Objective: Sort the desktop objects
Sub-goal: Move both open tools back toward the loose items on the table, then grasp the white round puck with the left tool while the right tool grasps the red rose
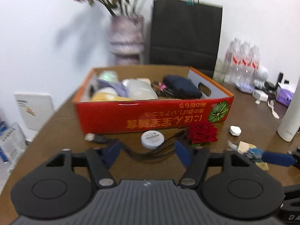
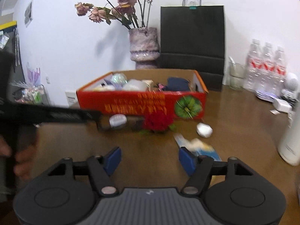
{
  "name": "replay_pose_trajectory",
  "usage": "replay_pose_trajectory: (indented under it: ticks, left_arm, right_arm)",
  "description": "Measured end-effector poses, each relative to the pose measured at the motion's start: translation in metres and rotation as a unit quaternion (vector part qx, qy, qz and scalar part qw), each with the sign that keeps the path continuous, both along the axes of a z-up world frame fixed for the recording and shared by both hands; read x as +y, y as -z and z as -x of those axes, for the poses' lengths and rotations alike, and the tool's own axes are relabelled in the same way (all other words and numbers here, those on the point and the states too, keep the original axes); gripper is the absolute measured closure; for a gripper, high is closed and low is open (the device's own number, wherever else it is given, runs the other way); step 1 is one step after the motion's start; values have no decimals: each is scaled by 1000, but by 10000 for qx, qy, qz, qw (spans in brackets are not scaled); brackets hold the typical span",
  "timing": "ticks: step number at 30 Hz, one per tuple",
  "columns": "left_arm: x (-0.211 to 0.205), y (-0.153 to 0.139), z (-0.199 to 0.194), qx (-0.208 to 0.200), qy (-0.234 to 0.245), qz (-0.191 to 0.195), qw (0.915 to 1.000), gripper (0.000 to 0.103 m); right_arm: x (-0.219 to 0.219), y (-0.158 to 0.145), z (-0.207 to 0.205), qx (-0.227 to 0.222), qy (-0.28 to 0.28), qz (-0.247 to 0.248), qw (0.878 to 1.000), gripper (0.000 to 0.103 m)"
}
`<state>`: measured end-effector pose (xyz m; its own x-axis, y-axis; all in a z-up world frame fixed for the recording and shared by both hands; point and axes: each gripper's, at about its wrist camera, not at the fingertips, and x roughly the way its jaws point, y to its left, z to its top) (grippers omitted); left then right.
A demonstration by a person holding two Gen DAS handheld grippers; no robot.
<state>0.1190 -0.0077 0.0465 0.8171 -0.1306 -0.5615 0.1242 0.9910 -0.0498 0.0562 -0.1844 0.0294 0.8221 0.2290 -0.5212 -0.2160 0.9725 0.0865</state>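
Note:
A red cardboard box (image 1: 150,116) holding several items stands on the brown table (image 1: 56,127); it also shows in the right wrist view (image 2: 142,105). In front of it lie a round white jar (image 1: 152,139), a black cable (image 1: 142,152), a red rose (image 1: 202,133), a small white wad (image 1: 235,130) and a blue-yellow packet (image 1: 247,149). My left gripper (image 1: 148,151) is open just short of the cable and jar. My right gripper (image 2: 150,159) is open, its right finger beside the packet (image 2: 201,146). The rose (image 2: 158,121), jar (image 2: 118,121) and wad (image 2: 204,129) lie ahead.
A vase of dried flowers (image 2: 144,45), a black paper bag (image 2: 192,37) and water bottles (image 2: 266,67) stand at the back. A white bottle (image 2: 290,142) stands at the right. The left gripper's black body (image 2: 50,114) crosses the right wrist view at left.

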Motion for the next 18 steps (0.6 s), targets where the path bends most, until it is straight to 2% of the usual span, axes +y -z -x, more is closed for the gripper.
replay_pose_trajectory:
  ticks: [5,9,12,17,18]
  left_arm:
    - [-4,22,-51,302,136,-8,9995,41]
    - [-3,36,-67,487,159,78,9987,41]
    - [0,41,-71,413,161,140,9989,42]
    - [-2,41,-68,375,303,215,9986,43]
    - [-2,40,-67,374,391,259,9982,43]
  right_arm:
    - [13,8,-66,233,49,179,9996,41]
    - [22,16,-98,352,104,342,9987,45]
    - [22,22,-114,410,270,360,9981,51]
    - [18,26,-120,480,236,257,9982,57]
    - [17,28,-120,519,234,268,9980,65]
